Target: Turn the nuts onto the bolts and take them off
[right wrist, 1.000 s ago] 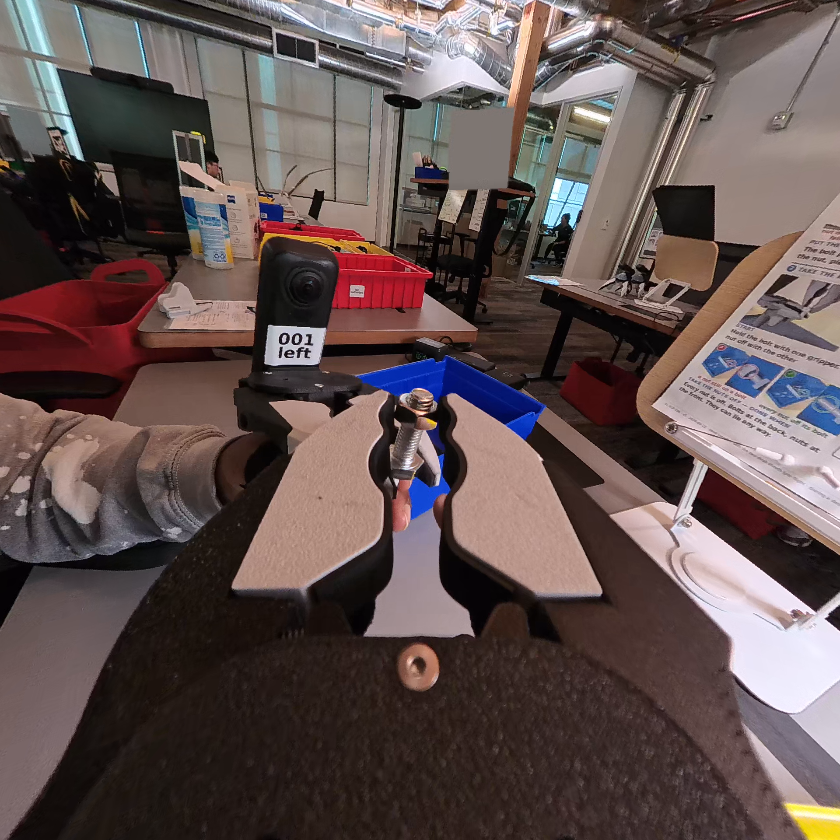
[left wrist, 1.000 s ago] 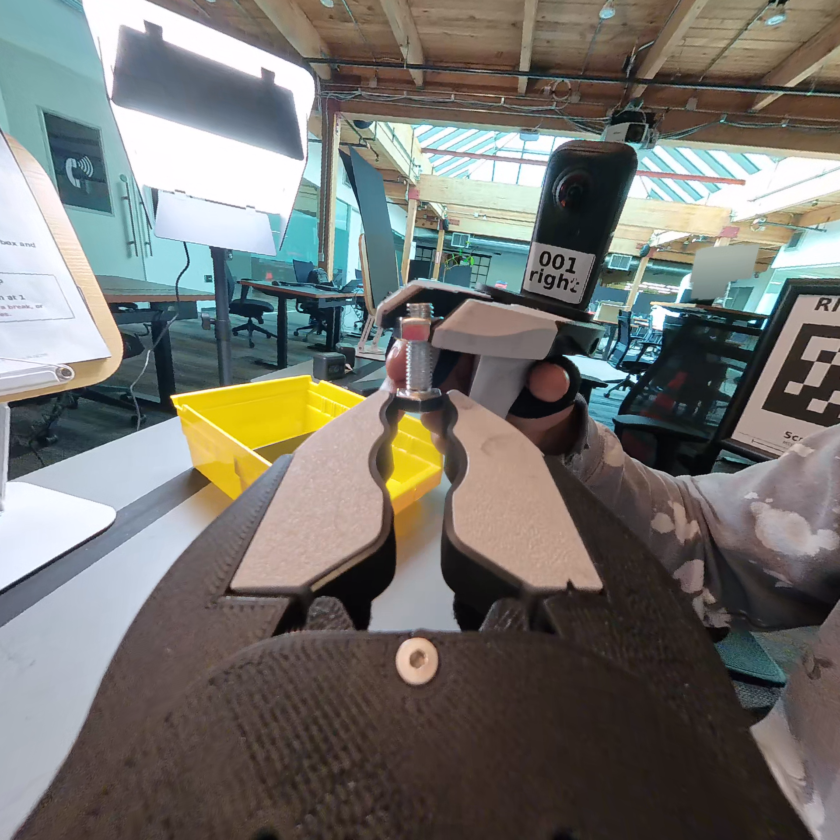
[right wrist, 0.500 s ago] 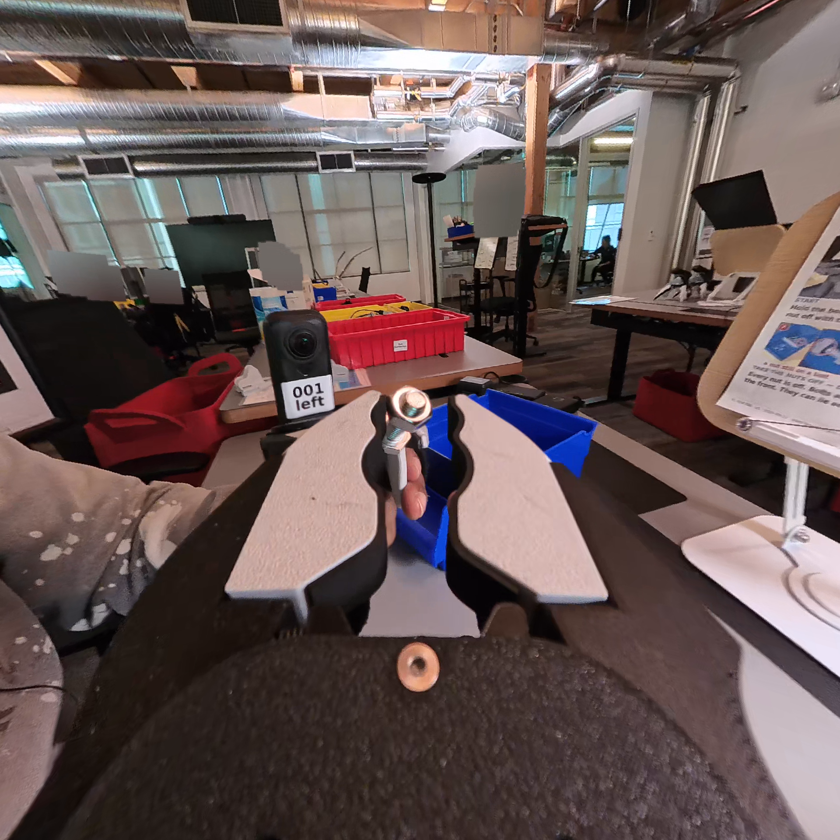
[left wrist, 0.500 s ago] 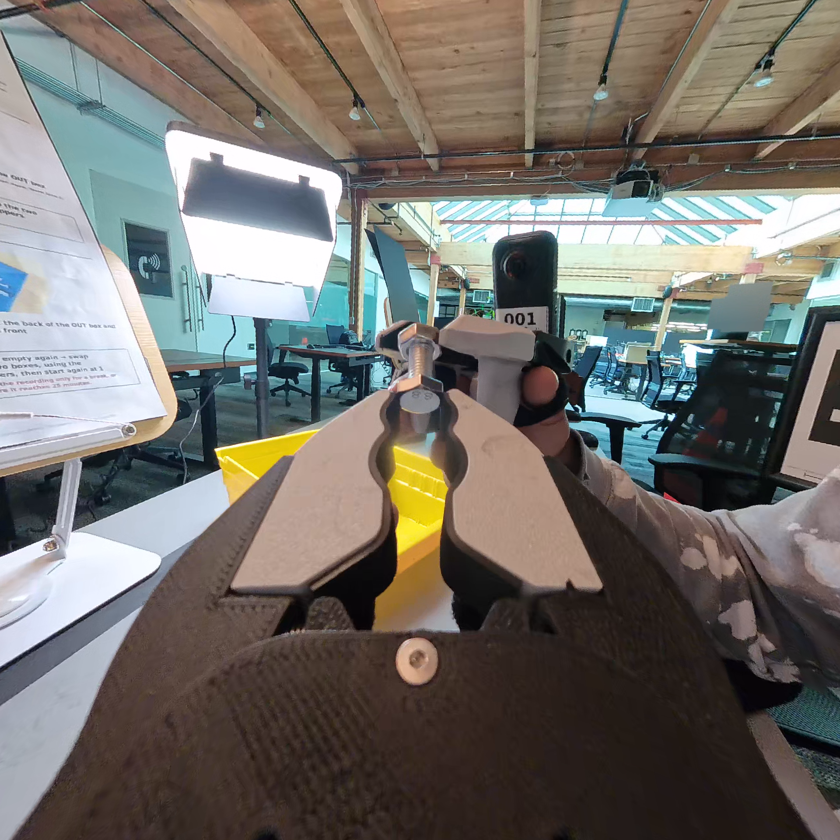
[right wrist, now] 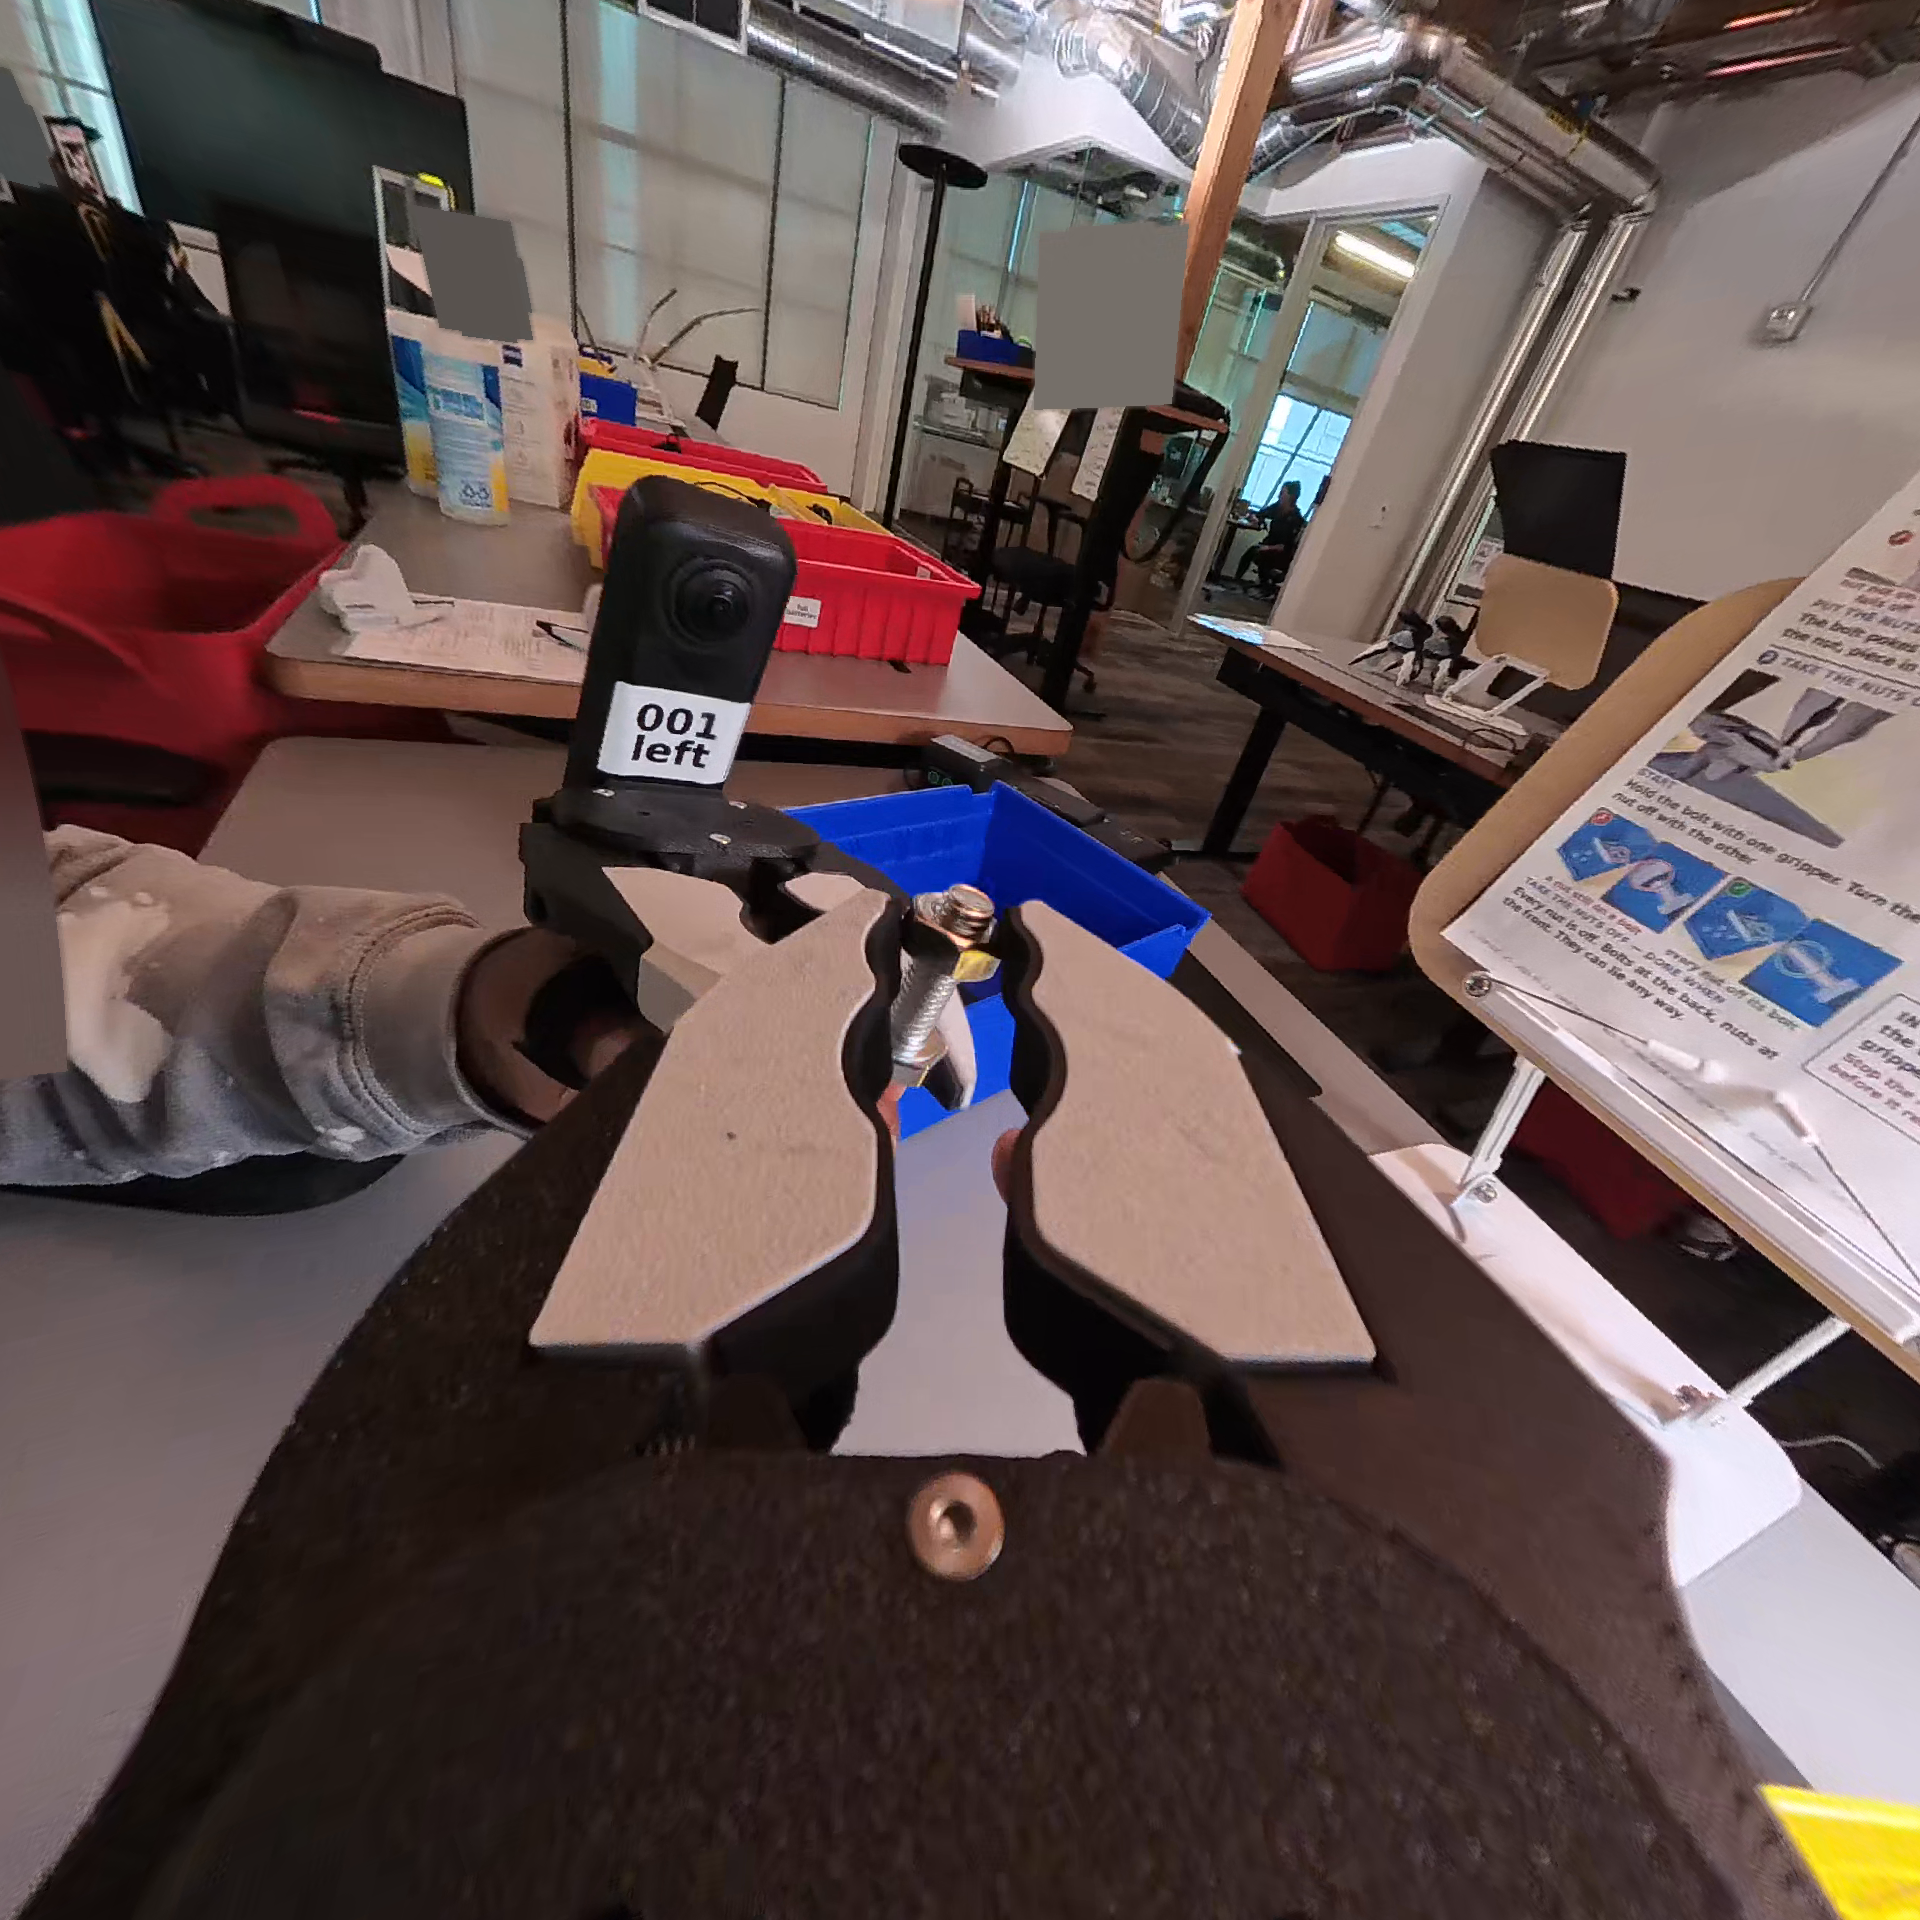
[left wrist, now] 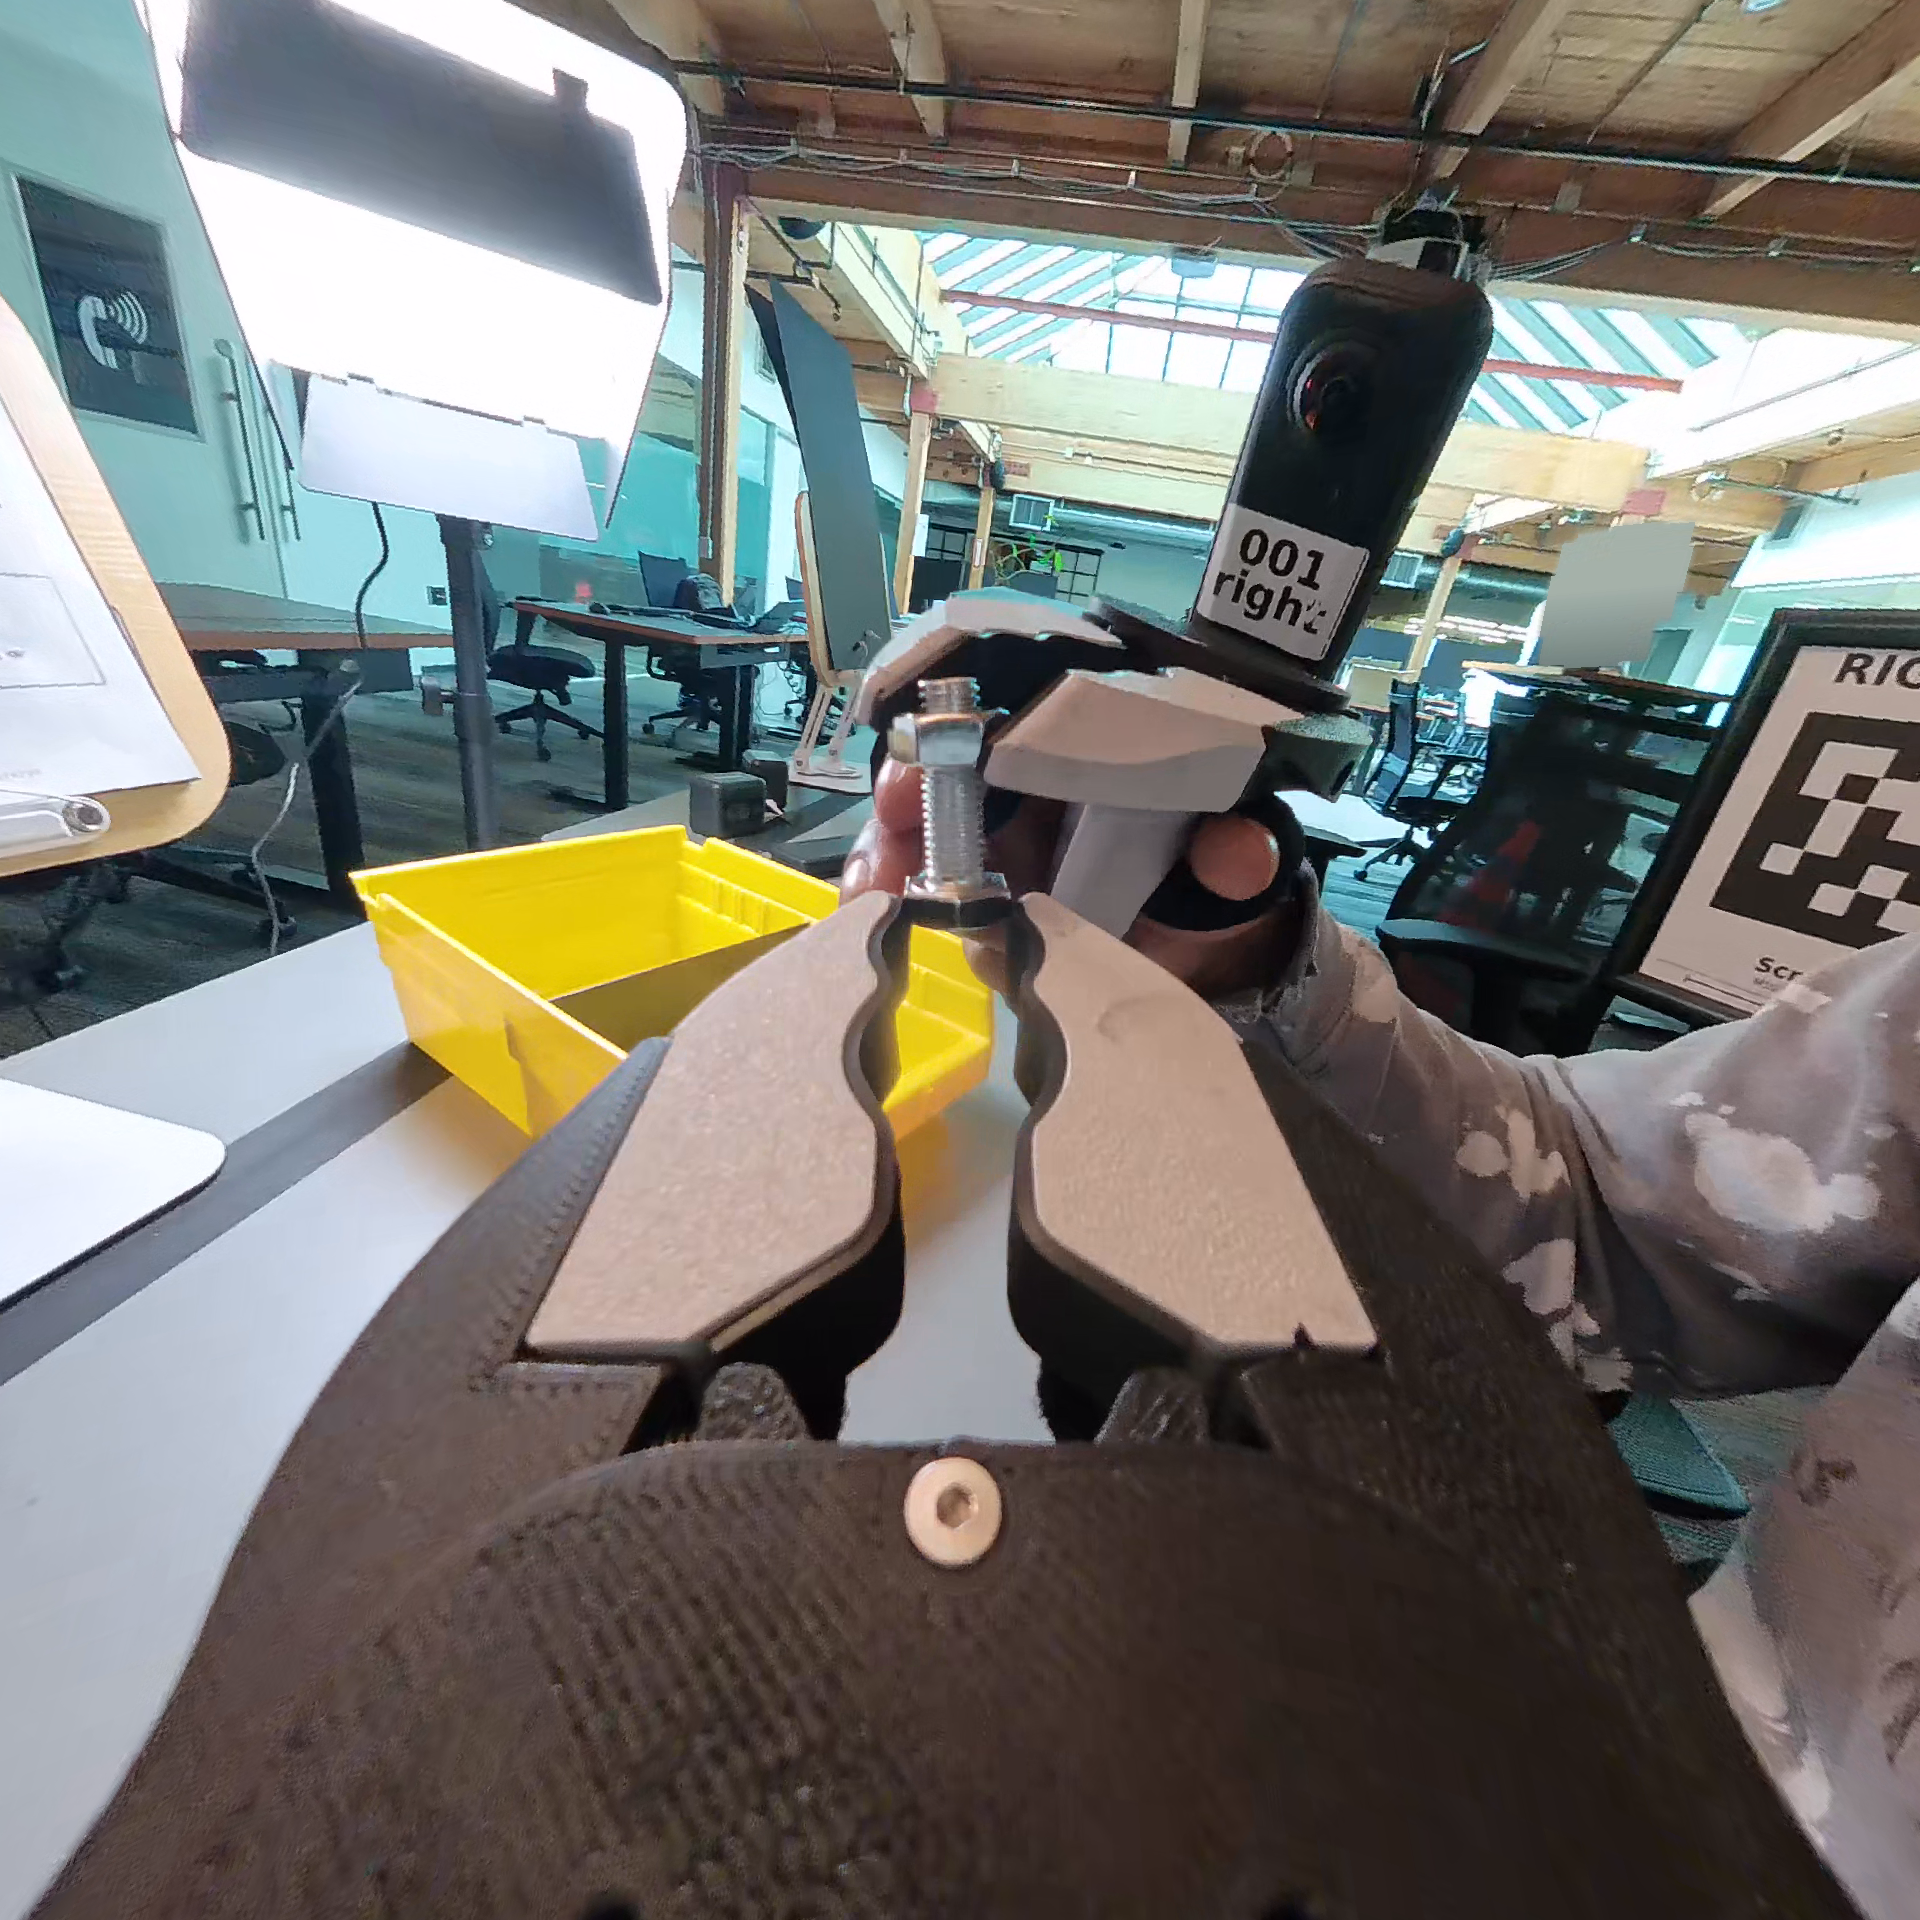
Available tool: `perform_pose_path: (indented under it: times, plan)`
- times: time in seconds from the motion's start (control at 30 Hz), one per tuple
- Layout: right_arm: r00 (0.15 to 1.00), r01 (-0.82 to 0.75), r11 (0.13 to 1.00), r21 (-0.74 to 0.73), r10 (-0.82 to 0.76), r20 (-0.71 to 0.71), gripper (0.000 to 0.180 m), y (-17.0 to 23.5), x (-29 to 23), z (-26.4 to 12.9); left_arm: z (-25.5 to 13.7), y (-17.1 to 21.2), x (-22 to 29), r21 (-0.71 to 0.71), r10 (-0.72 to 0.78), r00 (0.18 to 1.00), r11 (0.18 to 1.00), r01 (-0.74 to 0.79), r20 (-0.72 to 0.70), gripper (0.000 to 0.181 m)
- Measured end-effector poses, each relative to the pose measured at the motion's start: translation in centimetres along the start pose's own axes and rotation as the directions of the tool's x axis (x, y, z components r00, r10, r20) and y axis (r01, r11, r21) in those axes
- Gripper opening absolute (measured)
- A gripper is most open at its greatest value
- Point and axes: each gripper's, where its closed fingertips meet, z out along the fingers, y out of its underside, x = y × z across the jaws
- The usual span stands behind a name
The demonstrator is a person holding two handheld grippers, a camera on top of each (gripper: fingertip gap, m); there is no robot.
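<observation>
Jaws: left gripper (left wrist: 956, 914) pinches bolt (left wrist: 953, 821) head | right gripper (right wrist: 951, 935) pinches nut (right wrist: 951, 930) | bolt upright

bolt head (left wrist: 956, 902) half hidden between left gripper (left wrist: 954, 914) fingertips

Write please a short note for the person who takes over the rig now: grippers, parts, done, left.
Left gripper: shut on the bolt's hex head, shaft up.
Right gripper: shut on the nut, near the bolt's tip.
Both are held in the air between the yellow bin and the blue bin.
Done: nut and bolt gripped.
Left: whether the nut goes on or comes off cannot be told; keep turning.
</observation>
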Motion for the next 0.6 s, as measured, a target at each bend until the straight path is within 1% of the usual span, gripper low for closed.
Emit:
perform_pose_path:
  times: [0.33,0.47,0.6]
  plan:
    - [1.0,-0.007,1.0,0.019,0.008,-0.02,0.018,-0.1,0.26,0.19,-0.14,-0.42,-0.18,0.031,-0.051,0.999,0.998,0.052,-0.018,0.021]
    - [1.0,-0.011,1.0,0.017,0.012,-0.019,0.018,-0.02,0.19,0.31,-0.19,-0.51,-0.3,0.039,-0.057,0.998,0.998,0.057,-0.013,0.02]
    - [1.0,-0.02,0.999,0.025,0.02,-0.012,0.018,-0.12,0.08,0.34,-0.24,-0.51,-0.32,0.036,-0.026,1.0,0.999,0.026,0.0,0.018]
